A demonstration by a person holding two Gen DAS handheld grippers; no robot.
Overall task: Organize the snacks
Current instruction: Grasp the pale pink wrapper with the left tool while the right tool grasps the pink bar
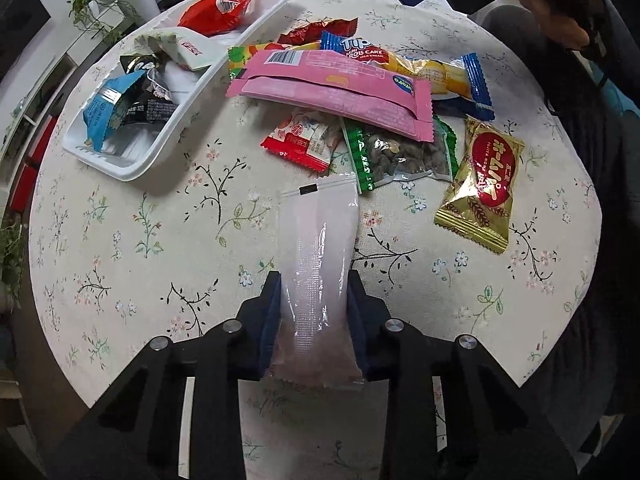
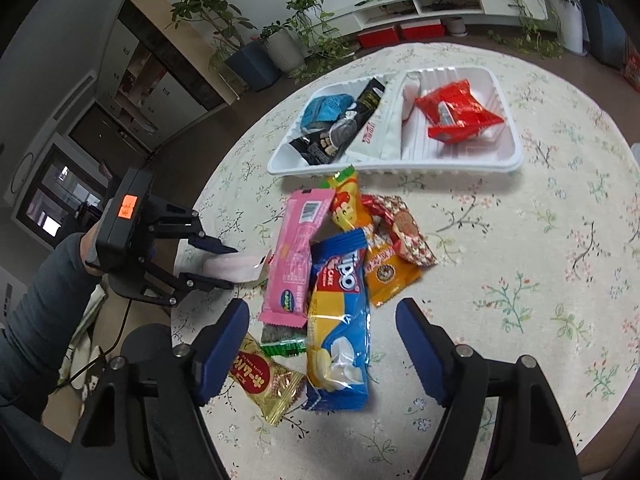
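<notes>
The left gripper (image 1: 314, 300) pinches the frosted pouch (image 1: 318, 240) on the worktop (image 1: 140, 240); the right gripper (image 2: 322, 344) hovers wide. Next: lift it to the white tray (image 1: 136, 168).

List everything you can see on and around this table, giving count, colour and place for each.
tray: one, white, far side of the table, holding several packets
red packet: one, in the tray's right section
pink packet: one, on top of the loose pile
blue cake packet: one, blue and yellow, between the right jaws
gold packet: one, gold and red, beside the pile
tablecloth: one, cream, floral
clear packet: one, held
left hand-held gripper: shut on the clear packet
right hand-held gripper: open above the pile
</notes>
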